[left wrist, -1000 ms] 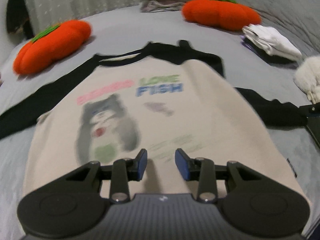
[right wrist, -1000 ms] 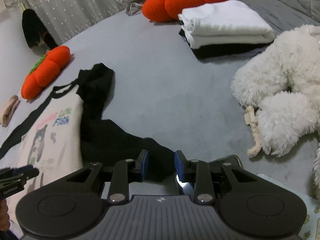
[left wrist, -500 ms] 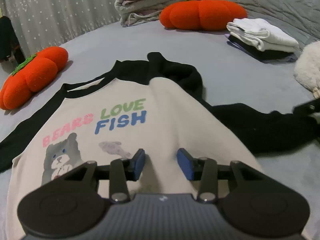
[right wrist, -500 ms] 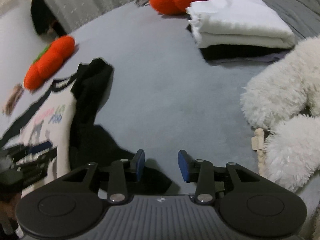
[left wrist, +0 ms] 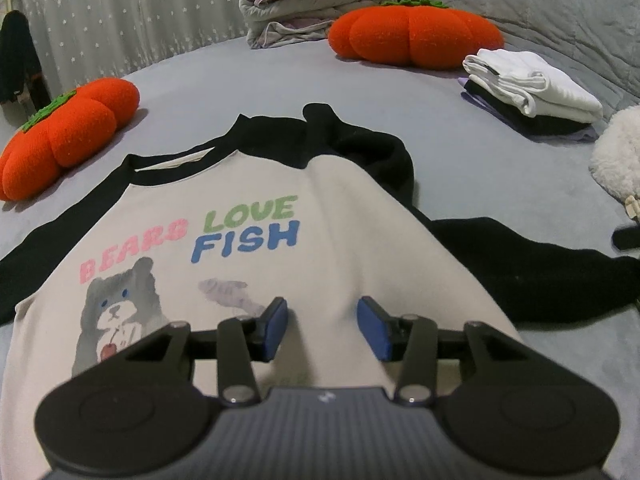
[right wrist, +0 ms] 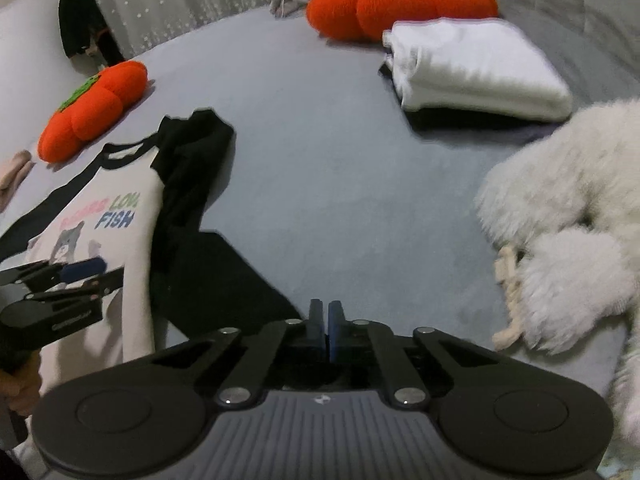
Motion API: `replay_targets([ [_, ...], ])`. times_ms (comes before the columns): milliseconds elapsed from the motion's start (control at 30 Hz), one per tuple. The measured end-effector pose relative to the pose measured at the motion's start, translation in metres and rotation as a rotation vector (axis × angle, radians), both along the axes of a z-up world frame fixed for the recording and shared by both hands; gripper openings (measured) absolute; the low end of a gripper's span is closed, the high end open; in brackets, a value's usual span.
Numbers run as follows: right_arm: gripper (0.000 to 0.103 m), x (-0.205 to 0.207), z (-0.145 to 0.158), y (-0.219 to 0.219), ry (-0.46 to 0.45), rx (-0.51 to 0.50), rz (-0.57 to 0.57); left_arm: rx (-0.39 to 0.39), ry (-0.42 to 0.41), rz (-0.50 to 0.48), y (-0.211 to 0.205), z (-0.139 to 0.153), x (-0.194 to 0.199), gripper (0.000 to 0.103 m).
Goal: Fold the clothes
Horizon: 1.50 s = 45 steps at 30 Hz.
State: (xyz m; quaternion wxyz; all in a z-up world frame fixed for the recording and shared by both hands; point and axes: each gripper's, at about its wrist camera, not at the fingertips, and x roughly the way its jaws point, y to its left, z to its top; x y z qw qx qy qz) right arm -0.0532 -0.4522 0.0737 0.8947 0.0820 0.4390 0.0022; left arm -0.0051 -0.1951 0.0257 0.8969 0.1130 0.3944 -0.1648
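While the left gripper (left wrist: 322, 326) hangs with its blue pads set wide apart over the lower part of the cream shirt (left wrist: 224, 264), the right gripper (right wrist: 324, 330) shows its two pads drawn together at the lower centre of its own view. Whether cloth is caught between them cannot be told, though the black sleeve (right wrist: 224, 280) runs right down to the fingers there.

The shirt lies spread face up on the grey bedspread (right wrist: 340, 160). The left wrist view fills its middle with the print: "BEARS LOVE FISH" above a grey bear and a small fish. The right wrist view shows the same shirt only at its left edge, with the left gripper seen from the side at lower left and part of a hand (right wrist: 18, 390) beneath it.

Both views show a folded white-and-black stack of clothes (left wrist: 532, 96) at upper right and two orange pumpkin cushions (left wrist: 416, 34). The right view alone gives a large white fluffy plush (right wrist: 568, 248) along its right side; the left view catches just its edge at the right.
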Motion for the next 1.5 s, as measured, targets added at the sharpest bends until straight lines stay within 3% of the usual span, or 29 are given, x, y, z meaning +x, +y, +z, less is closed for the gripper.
replay_targets([
  [167, 0.003, -0.011, 0.028, -0.006, -0.123, -0.023, -0.060, -0.007, 0.005, 0.006, 0.002, 0.001, -0.001, 0.041],
  [300, 0.005, -0.011, 0.027, -0.009, -0.105, 0.020, -0.029, -0.007, 0.003, 0.006, 0.002, 0.000, -0.001, 0.042],
  [333, 0.009, -0.010, 0.023, -0.007, -0.085, 0.031, -0.005, -0.007, 0.003, 0.007, 0.002, 0.000, -0.001, 0.043],
  [400, 0.042, -0.010, 0.015, -0.003, -0.047, 0.045, 0.045, -0.007, 0.002, 0.010, 0.002, -0.001, -0.001, 0.043],
  [467, 0.045, -0.010, 0.006, 0.005, -0.018, 0.003, 0.090, -0.014, 0.003, 0.009, 0.002, 0.000, -0.001, 0.043],
  [633, 0.045, -0.007, -0.006, 0.012, 0.030, -0.035, 0.124, -0.043, 0.006, 0.005, 0.005, 0.006, -0.001, 0.043],
  [867, 0.044, -0.004, -0.012, 0.010, 0.030, -0.009, 0.122, -0.079, -0.008, -0.003, 0.010, 0.011, 0.005, 0.044],
  [933, 0.023, -0.001, -0.018, 0.020, 0.044, -0.032, 0.156, -0.081, 0.022, 0.003, 0.010, 0.004, 0.009, 0.044],
  [1000, 0.015, 0.001, -0.020, 0.029, 0.034, -0.065, 0.177, -0.077, 0.029, 0.004, 0.011, 0.000, 0.010, 0.045],
  [1167, 0.012, -0.002, 0.002, 0.026, -0.065, -0.136, 0.129, -0.083, 0.029, 0.005, 0.012, -0.001, 0.010, 0.045],
  [1333, 0.011, -0.008, 0.036, 0.005, -0.201, -0.254, -0.026, -0.083, 0.029, 0.006, 0.012, -0.001, 0.010, 0.046],
  [1500, 0.011, -0.011, 0.059, -0.005, -0.320, -0.462, -0.180, -0.077, 0.025, 0.001, 0.011, -0.002, 0.010, 0.047],
])
